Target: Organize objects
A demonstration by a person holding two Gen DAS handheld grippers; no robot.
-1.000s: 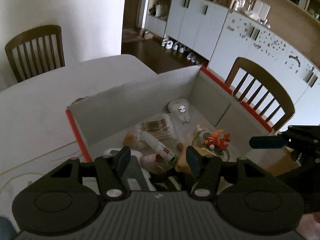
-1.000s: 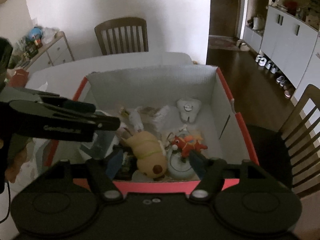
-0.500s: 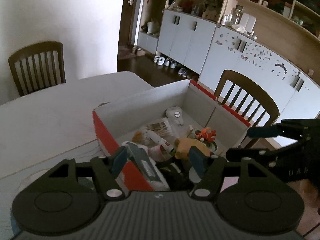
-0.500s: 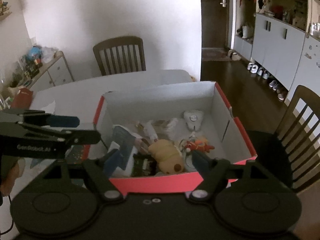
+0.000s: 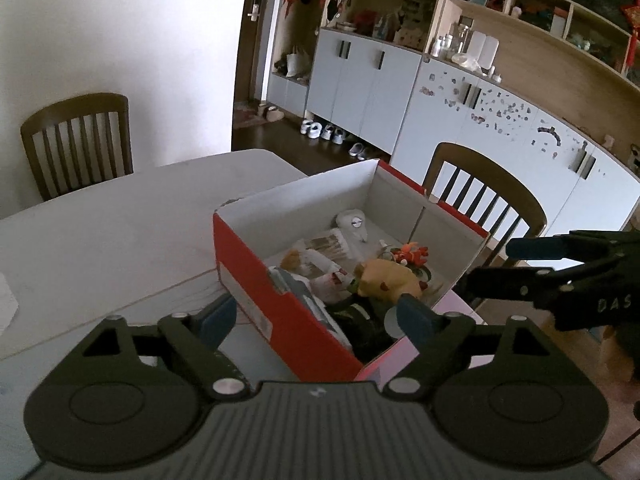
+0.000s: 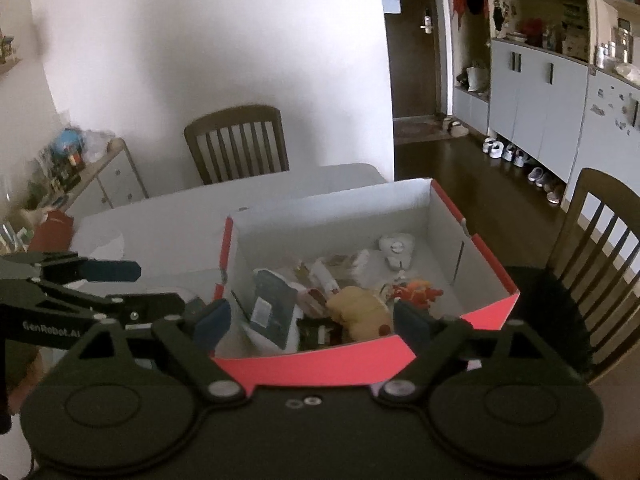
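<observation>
Both grippers' jaws have just been opening, spread wide, empty, near the box (image 5: 288, 312)

Toys (image 5: 386, 278) in box (image 5: 280, 300) on table (image 5: 100, 232)

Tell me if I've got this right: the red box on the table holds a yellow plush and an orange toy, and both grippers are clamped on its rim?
Not quite. Both grippers, left and right, are open and hold nothing; their jaws have just been opening. Both wrist views show it. The red box does hold the yellow plush and orange toy.
</observation>
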